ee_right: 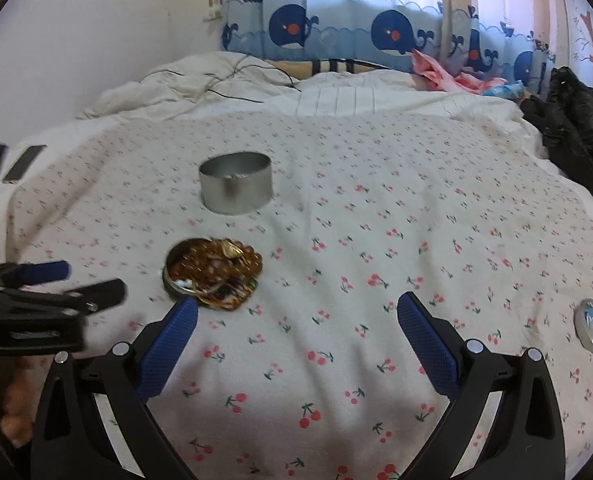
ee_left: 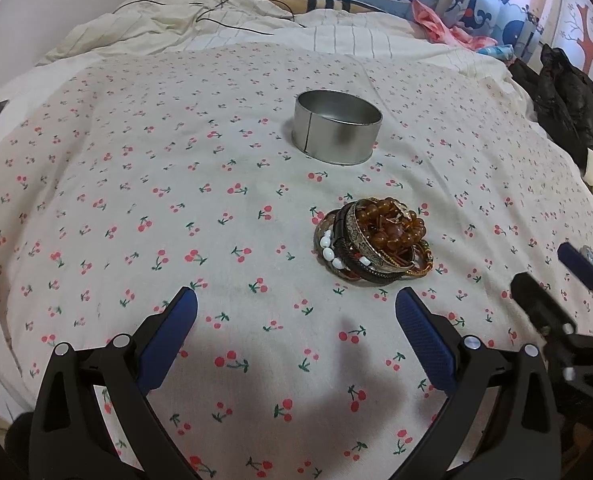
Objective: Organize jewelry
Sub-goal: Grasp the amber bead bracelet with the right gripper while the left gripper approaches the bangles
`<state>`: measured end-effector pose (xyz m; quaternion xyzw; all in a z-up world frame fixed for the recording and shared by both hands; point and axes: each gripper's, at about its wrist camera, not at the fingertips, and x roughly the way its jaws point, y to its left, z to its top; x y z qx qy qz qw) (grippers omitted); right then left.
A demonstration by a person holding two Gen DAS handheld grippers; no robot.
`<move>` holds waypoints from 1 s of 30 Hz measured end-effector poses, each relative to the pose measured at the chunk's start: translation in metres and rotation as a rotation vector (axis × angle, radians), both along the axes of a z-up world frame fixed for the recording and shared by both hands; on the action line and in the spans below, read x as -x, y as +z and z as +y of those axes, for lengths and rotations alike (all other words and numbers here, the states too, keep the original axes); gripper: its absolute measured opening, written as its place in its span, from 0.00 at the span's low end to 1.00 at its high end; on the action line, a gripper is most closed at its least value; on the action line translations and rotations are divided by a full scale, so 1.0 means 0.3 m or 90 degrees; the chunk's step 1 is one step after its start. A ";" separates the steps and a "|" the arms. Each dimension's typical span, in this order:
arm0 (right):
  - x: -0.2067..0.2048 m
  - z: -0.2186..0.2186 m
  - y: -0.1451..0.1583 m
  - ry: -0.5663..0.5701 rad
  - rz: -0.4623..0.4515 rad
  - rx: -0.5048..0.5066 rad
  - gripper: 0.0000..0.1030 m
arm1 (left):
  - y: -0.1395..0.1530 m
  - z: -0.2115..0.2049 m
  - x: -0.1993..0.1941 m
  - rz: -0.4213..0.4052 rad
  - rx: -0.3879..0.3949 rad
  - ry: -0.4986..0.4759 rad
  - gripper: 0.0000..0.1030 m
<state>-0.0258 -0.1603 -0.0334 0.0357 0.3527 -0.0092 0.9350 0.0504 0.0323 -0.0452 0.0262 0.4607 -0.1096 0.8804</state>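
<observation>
Left wrist view: bracelet pile lies just beyond the open left gripper, seemingly untouched.

My left claw and right claw have black frames with blue textured fingers. The bedsheet is white, printed with small red cherries on green stems. The tin is plain silver-grey metal. The bracelet pile shows amber-brown beads, white beads, a black band and gold bangles. The curtain is light blue with navy whales. The jacket is black.
</observation>
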 end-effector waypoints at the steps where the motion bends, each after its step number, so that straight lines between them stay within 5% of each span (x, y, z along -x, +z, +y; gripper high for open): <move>1: -0.008 0.000 0.005 0.006 0.004 0.003 0.90 | -0.001 -0.002 -0.006 0.000 -0.003 -0.005 0.93; 4: -0.052 -0.003 0.002 0.035 0.034 -0.006 0.61 | 0.002 -0.009 -0.031 -0.007 -0.013 -0.024 0.93; 11: -0.191 0.049 -0.022 0.165 0.096 -0.024 0.65 | -0.027 -0.012 -0.095 0.008 0.006 -0.073 0.93; 21: -0.335 0.014 -0.091 0.201 0.151 -0.127 0.62 | -0.059 -0.033 -0.168 0.039 0.052 -0.104 0.93; 26: -0.349 0.019 -0.116 0.199 0.170 -0.125 0.40 | -0.062 -0.036 -0.179 0.052 0.084 -0.123 0.93; 28: -0.368 0.016 -0.121 0.196 0.174 -0.136 0.22 | -0.053 -0.052 -0.183 0.046 0.087 -0.133 0.93; 30: -0.392 0.020 -0.135 0.196 0.190 -0.126 0.19 | -0.045 -0.064 -0.193 0.037 0.085 -0.136 0.93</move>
